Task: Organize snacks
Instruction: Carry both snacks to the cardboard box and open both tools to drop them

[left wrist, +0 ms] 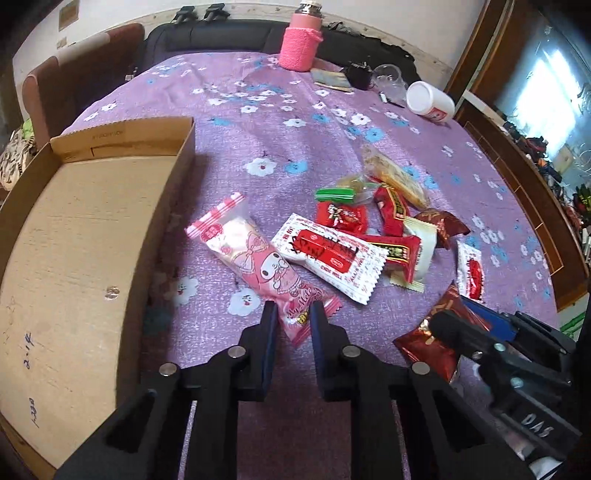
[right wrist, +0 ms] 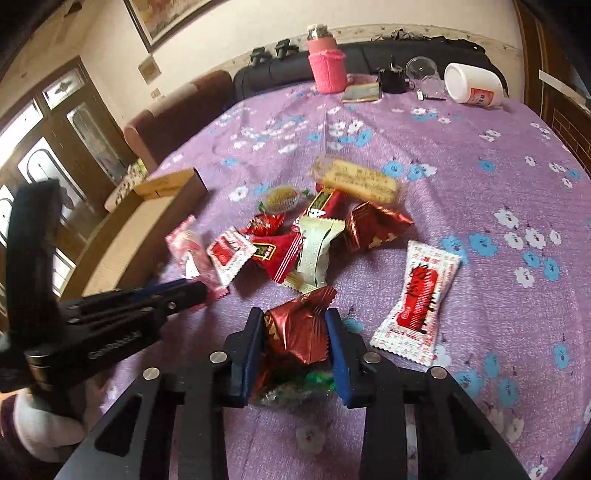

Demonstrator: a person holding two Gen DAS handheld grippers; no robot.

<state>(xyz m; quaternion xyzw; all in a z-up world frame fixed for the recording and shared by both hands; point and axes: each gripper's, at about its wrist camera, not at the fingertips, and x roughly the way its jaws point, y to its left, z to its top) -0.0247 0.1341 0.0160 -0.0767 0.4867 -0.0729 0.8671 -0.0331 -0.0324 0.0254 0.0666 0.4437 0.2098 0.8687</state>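
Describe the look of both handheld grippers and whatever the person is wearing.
Both grippers, left gripper and right gripper, are matte black with blue pads and silver round bolts. The left body carries white lettering. Its hand wears a white glove.

Home living room, my view. Table under purple floral tablecloth [left wrist: 280, 144]; dark sofa [left wrist: 221, 40] and brown upholstered chair [left wrist: 79, 70] at far side. Framed picture [right wrist: 166, 16] on cream wall, wooden door with glass panes [right wrist: 74, 122] at left. Household clutter at table's far edge: flask in pink knitted sleeve [right wrist: 327, 66], white plastic jar [right wrist: 472, 88] lying on side.
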